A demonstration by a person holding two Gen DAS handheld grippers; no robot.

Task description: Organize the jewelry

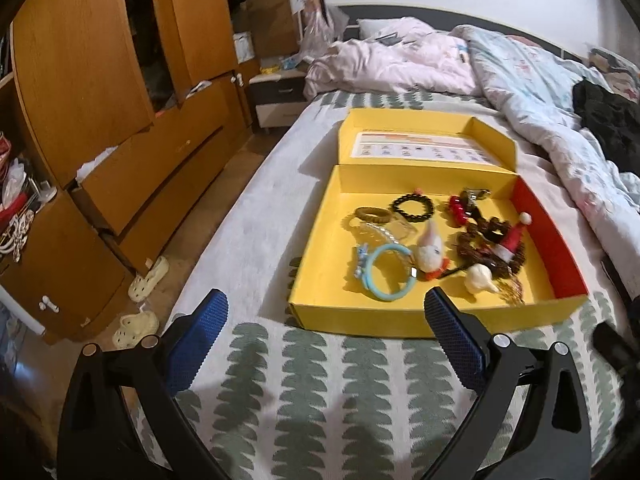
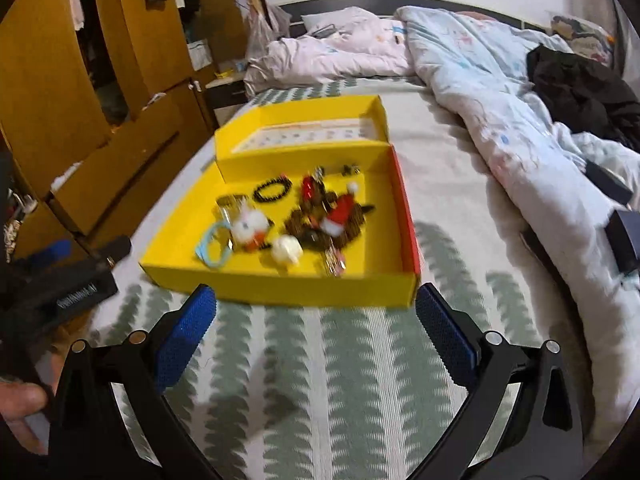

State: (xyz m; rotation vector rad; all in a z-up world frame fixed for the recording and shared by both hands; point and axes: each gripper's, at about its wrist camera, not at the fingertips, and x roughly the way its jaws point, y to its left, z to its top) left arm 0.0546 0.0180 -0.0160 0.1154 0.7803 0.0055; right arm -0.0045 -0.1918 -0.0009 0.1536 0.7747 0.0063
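Note:
A yellow box (image 1: 316,280) with its lid folded back lies on the bed and holds jewelry: a light blue bangle (image 1: 390,276), a black bead bracelet (image 1: 413,205), a brown band (image 1: 373,215), a white plush clip (image 1: 430,250), a small Santa hat clip (image 1: 512,240) and brown beads (image 1: 476,248). My left gripper (image 1: 326,300) is open and empty, just before the box's near wall. My right gripper (image 2: 316,300) is open and empty at the same wall (image 2: 280,284). The left gripper also shows in the right wrist view (image 2: 72,276), at the left.
Rumpled pink and blue quilts (image 1: 520,80) and a black garment (image 1: 608,120) lie at the back right of the bed. A wooden wardrobe with drawers (image 1: 120,120) stands left, with slippers (image 1: 148,280) on the floor. Dark small boxes (image 2: 624,236) sit at the right.

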